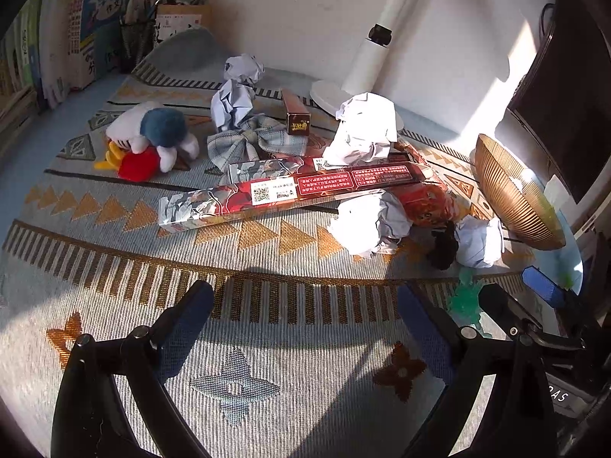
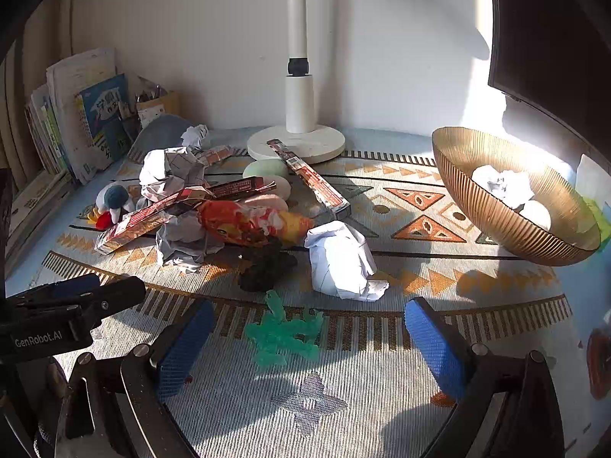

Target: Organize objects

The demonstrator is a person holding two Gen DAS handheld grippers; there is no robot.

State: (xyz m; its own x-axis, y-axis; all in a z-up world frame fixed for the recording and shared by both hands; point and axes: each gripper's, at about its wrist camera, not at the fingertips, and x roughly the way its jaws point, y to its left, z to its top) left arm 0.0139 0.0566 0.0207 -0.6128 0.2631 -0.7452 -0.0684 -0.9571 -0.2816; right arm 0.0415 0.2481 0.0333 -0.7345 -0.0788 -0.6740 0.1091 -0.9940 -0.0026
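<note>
Since the right gripper [image 2: 305, 339] is hanging just above the mat with its jaws spread wide and nothing between the blue pads, the closest thing to it is the green plastic scrap [image 2: 284, 334], lying flat on the mat [image 2: 343, 400] pretty much right between the fingertips and a touch ahead. Just past that, slightly right of center, sits a crumpled paper ball [image 2: 340, 261], and I'd guess that's the next pick, since the gold bowl [image 2: 496, 213] off to the right, tipped on its side, already has crumpled paper in it. The ball is a rough lump with no real long axis, so the approach angle shouldn't matter much. The left gripper [image 1: 305, 328] is open and empty too, but from its view the same ball [image 1: 479, 242] is off to the far right, past a black lump [image 1: 443, 246], so the right hand is clearly nearer both the ball and the bowl. The long red boxes [image 1: 290, 191] run crosswise further back in the pile, well apart from either gripper.
</note>
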